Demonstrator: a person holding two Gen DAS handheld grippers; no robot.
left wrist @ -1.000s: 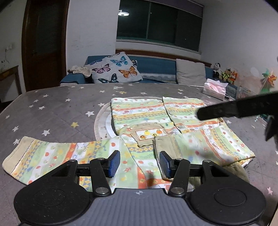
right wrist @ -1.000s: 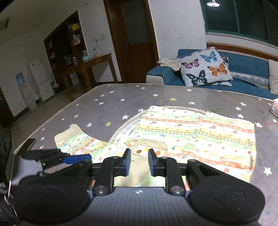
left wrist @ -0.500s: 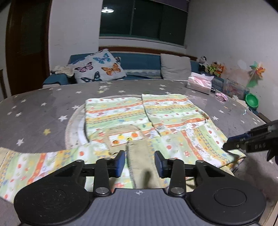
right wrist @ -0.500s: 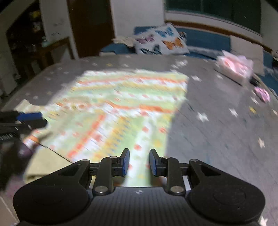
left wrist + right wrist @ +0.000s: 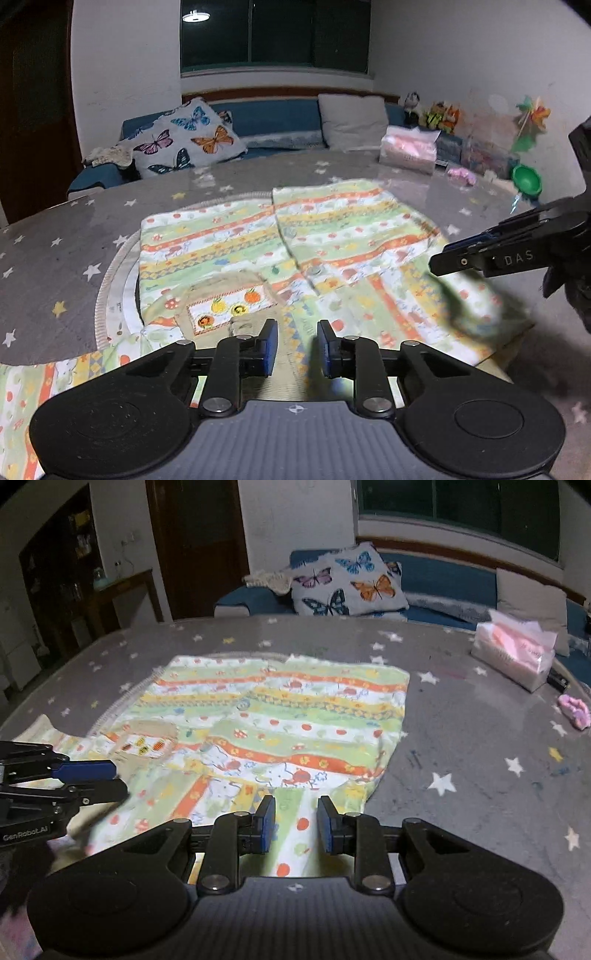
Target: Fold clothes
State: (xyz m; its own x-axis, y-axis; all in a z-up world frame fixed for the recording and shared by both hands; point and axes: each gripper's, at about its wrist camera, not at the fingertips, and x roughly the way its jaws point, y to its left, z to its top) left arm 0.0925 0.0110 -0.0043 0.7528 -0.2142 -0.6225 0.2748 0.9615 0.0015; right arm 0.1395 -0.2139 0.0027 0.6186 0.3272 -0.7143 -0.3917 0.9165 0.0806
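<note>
1. Tissue pack (image 5: 515, 653) sits on the far right of the table (image 5: 461, 738), pink sheets showing through its clear wrap. A green bowl-like thing (image 5: 526, 181) stands at the far right edge in my left view; I can't see into it.
2. One garment (image 5: 280, 723) lies spread near the middle of the table: striped, printed in green, yellow and orange, with a single fruit-patch pocket (image 5: 225, 304). It rests partly over a round ribbed mat (image 5: 110, 280), mostly covered.
3. My left gripper (image 5: 295, 347) is low over the garment's near edge, jaws closing. Cloth shows in the gap, but I can't make out the blue pads pressing on it.
4. My right gripper (image 5: 296, 823) is over the near right part of the garment. The jaws stand narrowly apart, fabric visible between them, pads not clamped on it.
5. Count: two grippers, one garment, one tissue pack, one small pink object (image 5: 574, 710) near the right edge, blurred, kind unclear.
6. Beyond the table: one blue sofa (image 5: 443, 576), one butterfly cushion (image 5: 349, 581), one plain grey cushion (image 5: 352, 120).
7. One sleeve (image 5: 55, 376) trails off to the near left, cut by the frame. The near right hem is motion-blurred.
</note>
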